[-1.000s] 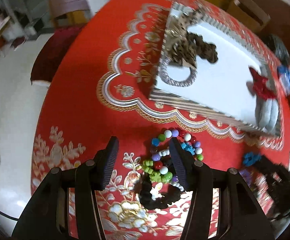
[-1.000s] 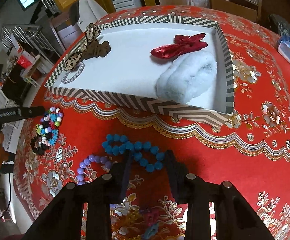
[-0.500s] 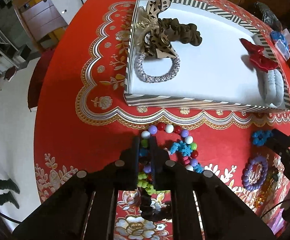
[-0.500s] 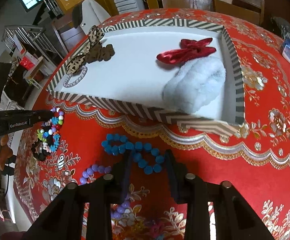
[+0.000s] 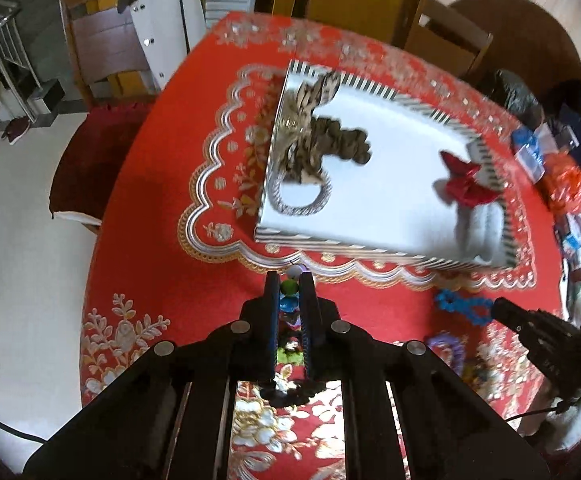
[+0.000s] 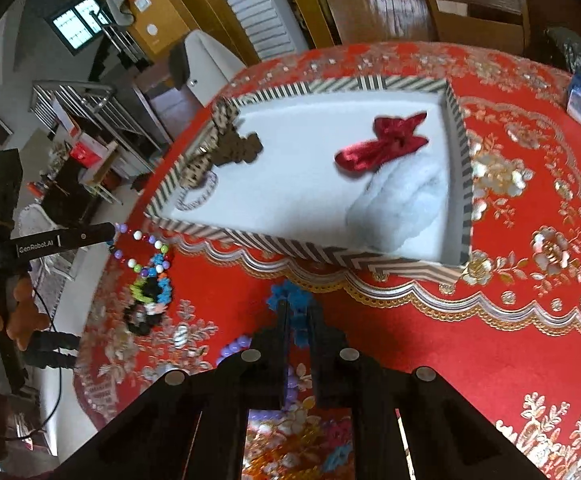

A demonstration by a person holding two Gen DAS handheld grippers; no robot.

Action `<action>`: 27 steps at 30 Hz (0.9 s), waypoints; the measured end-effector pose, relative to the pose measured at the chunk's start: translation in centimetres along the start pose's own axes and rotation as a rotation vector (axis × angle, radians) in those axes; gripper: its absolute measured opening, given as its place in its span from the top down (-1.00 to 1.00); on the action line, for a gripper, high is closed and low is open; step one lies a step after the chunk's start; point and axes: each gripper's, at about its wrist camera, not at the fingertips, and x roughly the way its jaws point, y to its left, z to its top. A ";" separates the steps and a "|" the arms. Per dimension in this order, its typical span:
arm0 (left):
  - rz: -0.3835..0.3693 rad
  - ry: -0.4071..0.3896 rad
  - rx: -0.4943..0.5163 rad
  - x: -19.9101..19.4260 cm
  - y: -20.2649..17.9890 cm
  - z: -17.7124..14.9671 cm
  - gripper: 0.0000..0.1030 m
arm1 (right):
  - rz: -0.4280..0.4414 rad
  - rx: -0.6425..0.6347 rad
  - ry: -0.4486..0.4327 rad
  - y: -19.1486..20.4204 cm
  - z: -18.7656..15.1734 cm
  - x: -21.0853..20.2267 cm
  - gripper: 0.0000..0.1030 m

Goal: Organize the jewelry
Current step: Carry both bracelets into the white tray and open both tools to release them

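Since a second ago both claws have closed on beads and begun to lift: the left claw (image 5: 289,285), then spread wide over the pile, now has its jaws clamped together on the multicoloured bead necklace (image 6: 142,252), and the right claw (image 6: 297,312), half open before, is pinched on the blue bead strand (image 5: 460,306).

At the left, the necklace hangs from the left claw in a loop, its lower end trailing into the dark tangle on the red counter (image 5: 138,208); gripping one bead section likely lets the rest pull free as it rises. Just beyond lies the striped tray (image 6: 466,184), its near wall the edge both loads must clear. Inside, the leopard bow, brown scrunchie and sparkly ring crowd the far-left corner, while the red bow (image 6: 382,144) and white fluffy scrunchie (image 6: 402,200) fill the right side. The tray's bare white middle looks like the open room for setting beads down. A purple bead bracelet (image 6: 236,346) remains on the counter beside the right claw.
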 end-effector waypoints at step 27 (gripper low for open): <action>0.032 -0.174 0.132 -6.1 -7.6 2.5 0.85 | 0.013 -0.059 -0.160 2.1 3.3 -7.6 0.85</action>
